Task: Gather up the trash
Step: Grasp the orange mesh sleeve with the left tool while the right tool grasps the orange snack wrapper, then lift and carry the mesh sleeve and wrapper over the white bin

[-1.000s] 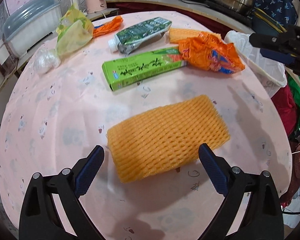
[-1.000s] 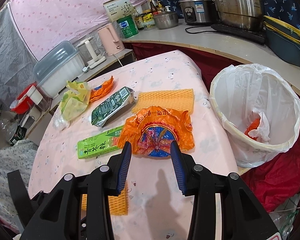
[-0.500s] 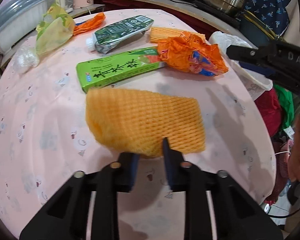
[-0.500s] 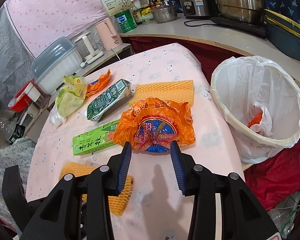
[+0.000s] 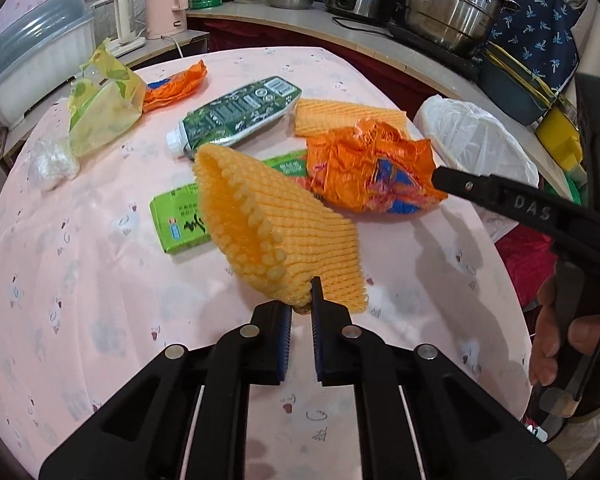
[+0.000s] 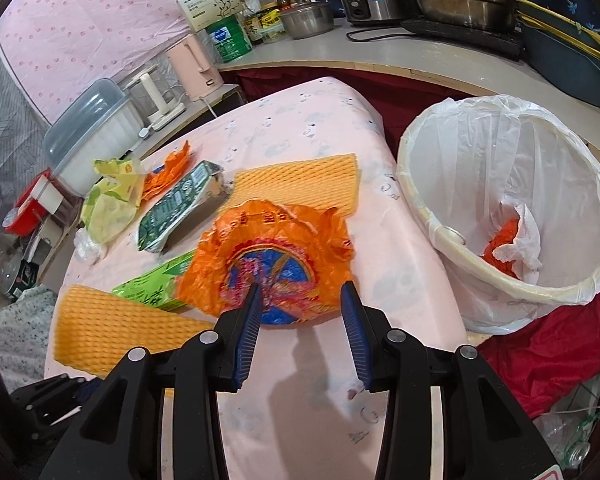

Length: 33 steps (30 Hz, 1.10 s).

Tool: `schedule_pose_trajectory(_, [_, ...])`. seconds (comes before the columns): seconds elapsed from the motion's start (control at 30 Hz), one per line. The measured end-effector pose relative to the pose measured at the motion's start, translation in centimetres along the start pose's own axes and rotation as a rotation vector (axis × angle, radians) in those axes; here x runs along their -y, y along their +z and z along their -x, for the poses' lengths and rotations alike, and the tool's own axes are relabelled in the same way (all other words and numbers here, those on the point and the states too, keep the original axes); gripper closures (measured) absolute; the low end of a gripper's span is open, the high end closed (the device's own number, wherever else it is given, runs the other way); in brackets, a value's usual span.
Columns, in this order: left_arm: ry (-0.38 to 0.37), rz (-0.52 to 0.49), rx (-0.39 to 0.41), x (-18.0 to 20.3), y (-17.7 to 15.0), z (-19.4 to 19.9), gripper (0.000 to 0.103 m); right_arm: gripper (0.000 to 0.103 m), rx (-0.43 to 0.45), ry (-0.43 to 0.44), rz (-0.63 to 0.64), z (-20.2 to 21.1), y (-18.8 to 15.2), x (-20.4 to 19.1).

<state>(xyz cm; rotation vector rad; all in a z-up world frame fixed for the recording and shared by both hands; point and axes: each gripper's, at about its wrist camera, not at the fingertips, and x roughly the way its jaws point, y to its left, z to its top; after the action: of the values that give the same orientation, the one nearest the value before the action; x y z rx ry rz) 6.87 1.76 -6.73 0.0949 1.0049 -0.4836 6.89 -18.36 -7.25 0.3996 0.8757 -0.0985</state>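
Item: foam net sleeve (image 5: 276, 236), yellow-orange, ribbed mesh, soft tube w/ open mouth. Pinched at one corner by left gripper (image 5: 301, 312), fingers closed on it; raised off table (image 5: 80, 280), long axis running up-left from the fingers, mouth facing left. Right gripper (image 6: 300, 312): fingers apart, straddling near edge of crinkled orange foil wrapper (image 6: 272, 252). Beyond-right of those fingers: white-lined bin (image 6: 512, 216).

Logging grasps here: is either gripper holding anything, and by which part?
The left gripper pinches the orange foam net by its near edge. The right gripper is open, holding nothing.
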Motion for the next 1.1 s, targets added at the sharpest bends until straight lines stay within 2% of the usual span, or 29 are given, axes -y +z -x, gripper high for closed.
schedule_pose_trajectory(0.4, [0.005, -0.013, 0.028, 0.8, 2.7, 0.0, 0.094, 0.064, -0.028, -0.010, -0.024, -3.2, 1.6, 2.0])
schedule_pose_trajectory(0.43, [0.005, -0.014, 0.028, 0.9, 2.8, 0.0, 0.094, 0.069, -0.030, -0.006, -0.021, -3.3, 1.6, 1.9])
schedule_pose_trajectory(0.47, [0.006, -0.014, 0.029, 1.0, 2.9, -0.1, 0.094, 0.079, -0.032, 0.000, -0.017, -3.4, 1.6, 1.9])
schedule_pose_trajectory(0.53, [0.005, -0.016, 0.031, 1.2, 3.1, -0.1, 0.094, 0.089, -0.038, 0.008, -0.010, -3.6, 1.5, 1.7])
schedule_pose_trajectory(0.6, [0.006, -0.019, 0.035, 1.4, 3.3, 0.1, 0.094, 0.090, -0.023, 0.013, -0.009, -3.2, 1.5, 1.5])
schedule_pose_trajectory(0.67, [0.004, -0.020, 0.041, 1.5, 3.5, 0.2, 0.094, 0.098, -0.002, 0.020, -0.001, -2.6, 1.7, 1.3])
schedule_pose_trajectory(1.1, [-0.013, -0.055, 0.111, 3.6, 4.9, 2.7, 0.094, 0.099, 0.171, 0.049, -0.018, 4.2, 4.1, 1.6])
